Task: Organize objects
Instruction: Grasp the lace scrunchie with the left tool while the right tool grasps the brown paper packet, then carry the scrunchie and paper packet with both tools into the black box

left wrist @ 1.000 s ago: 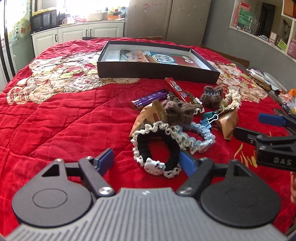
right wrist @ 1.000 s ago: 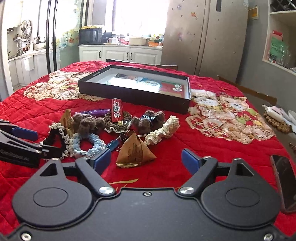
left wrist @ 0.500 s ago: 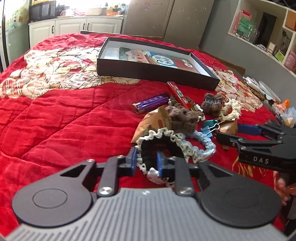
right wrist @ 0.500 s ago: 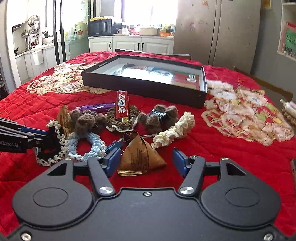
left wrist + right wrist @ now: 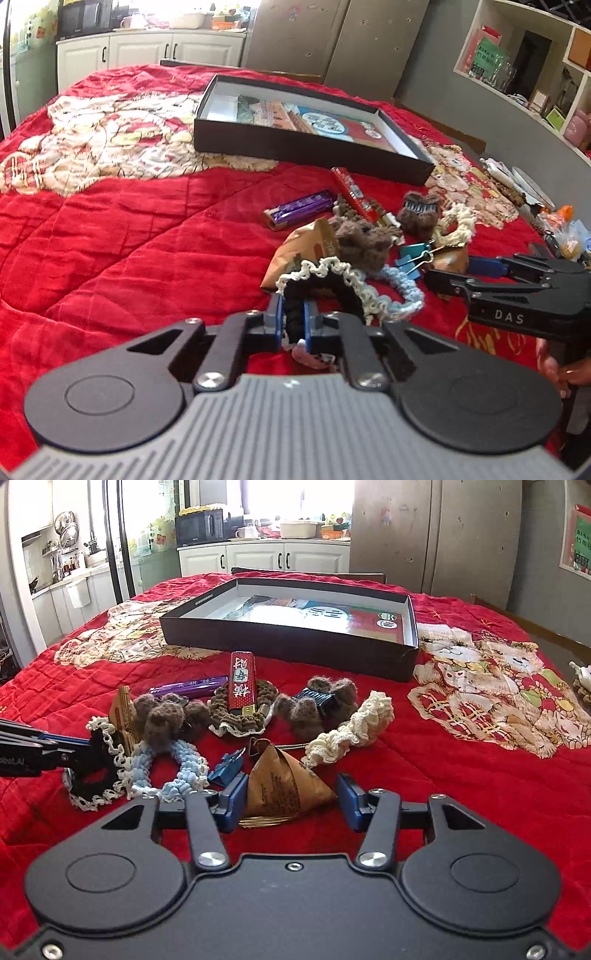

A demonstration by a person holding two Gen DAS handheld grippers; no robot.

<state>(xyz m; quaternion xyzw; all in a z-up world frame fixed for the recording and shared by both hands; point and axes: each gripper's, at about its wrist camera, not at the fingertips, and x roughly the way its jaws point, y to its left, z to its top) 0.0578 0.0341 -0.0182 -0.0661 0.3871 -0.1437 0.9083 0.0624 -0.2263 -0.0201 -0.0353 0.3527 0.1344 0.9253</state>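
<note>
My left gripper (image 5: 293, 319) is shut on the near side of a black scrunchie with cream lace trim (image 5: 332, 284); it also shows in the right wrist view (image 5: 96, 766). My right gripper (image 5: 291, 799) is open, its fingers on either side of a brown triangular paper packet (image 5: 282, 788), not touching it. A pile of small things lies on the red quilt: a light blue scrunchie (image 5: 181, 762), brown knit pieces (image 5: 166, 716), a red lighter (image 5: 242, 681), a purple bar (image 5: 190, 687), a cream scrunchie (image 5: 354, 727), blue binder clips (image 5: 227, 766).
An open black shallow box (image 5: 288, 648) with a printed sheet inside stands beyond the pile on the red quilt (image 5: 110, 251). Bottles and small clutter lie at the table's right edge (image 5: 535, 199). White cabinets and a fridge stand behind.
My left gripper has gone from wide open to shut on the black lace scrunchie. My right gripper moved forward up to the brown packet and narrowed somewhat.
</note>
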